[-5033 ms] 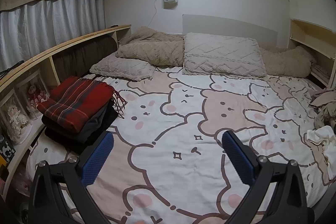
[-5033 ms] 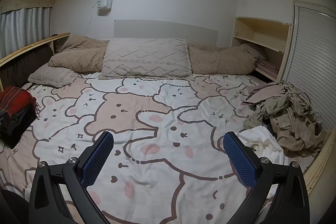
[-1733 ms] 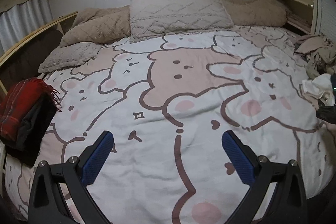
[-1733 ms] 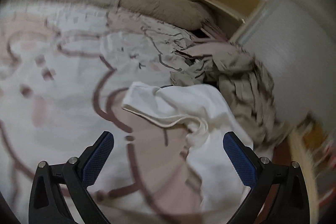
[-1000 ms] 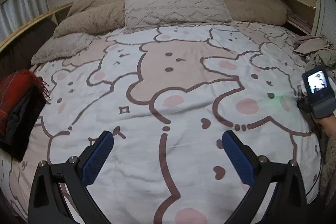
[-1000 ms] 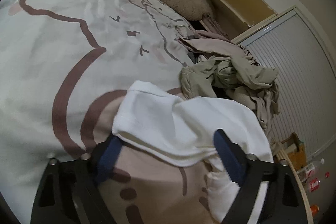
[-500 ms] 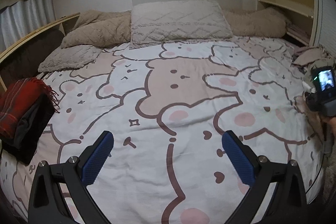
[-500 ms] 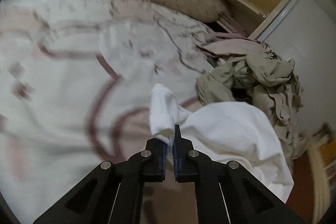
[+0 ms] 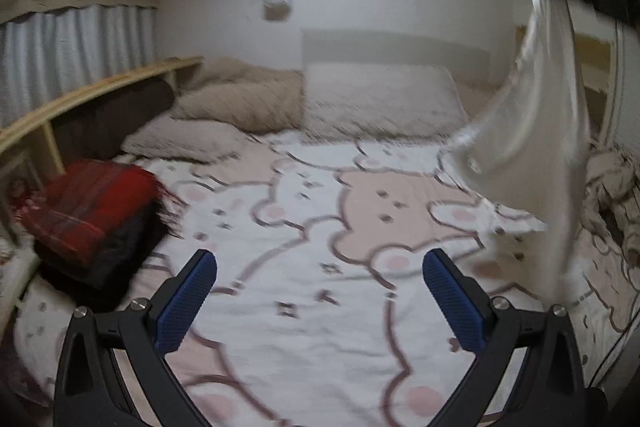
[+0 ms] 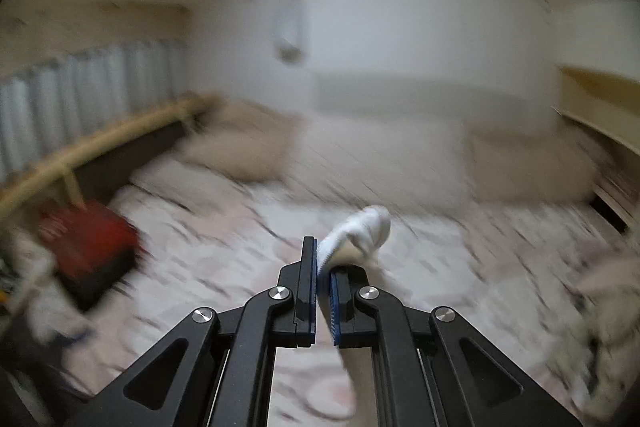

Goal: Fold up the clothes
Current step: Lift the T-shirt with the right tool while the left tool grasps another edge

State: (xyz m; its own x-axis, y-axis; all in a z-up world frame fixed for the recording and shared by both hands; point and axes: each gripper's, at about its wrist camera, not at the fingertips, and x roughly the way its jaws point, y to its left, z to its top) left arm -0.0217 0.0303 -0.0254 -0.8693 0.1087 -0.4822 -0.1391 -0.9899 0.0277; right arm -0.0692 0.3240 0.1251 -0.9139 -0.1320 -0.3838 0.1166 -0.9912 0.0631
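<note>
The step in hand looks like the pick-up: one garment is lifted off the bed to be spread out for folding. Left to right in the left wrist view: a folded stack with a red plaid blanket [image 9: 86, 205] on top sits at the bed's left edge beside the wooden shelf [image 9: 100, 87]. The left tool [image 9: 320, 291] hovers over the bear-print bedspread [image 9: 304, 327], jaws wide apart with nothing between them. At the right, the white garment [image 9: 536, 147] hangs in the air, well above the bed. The right tool [image 10: 325, 281] is clamped on a bunched edge of it. A heap of beige clothes [image 9: 616, 187] waits at the far right. Next, I judge, the left tool must catch a free corner so the cloth can be laid flat. Pillows [image 9: 380, 103] line the headboard; curtains [image 9: 76, 55] hang at left.
</note>
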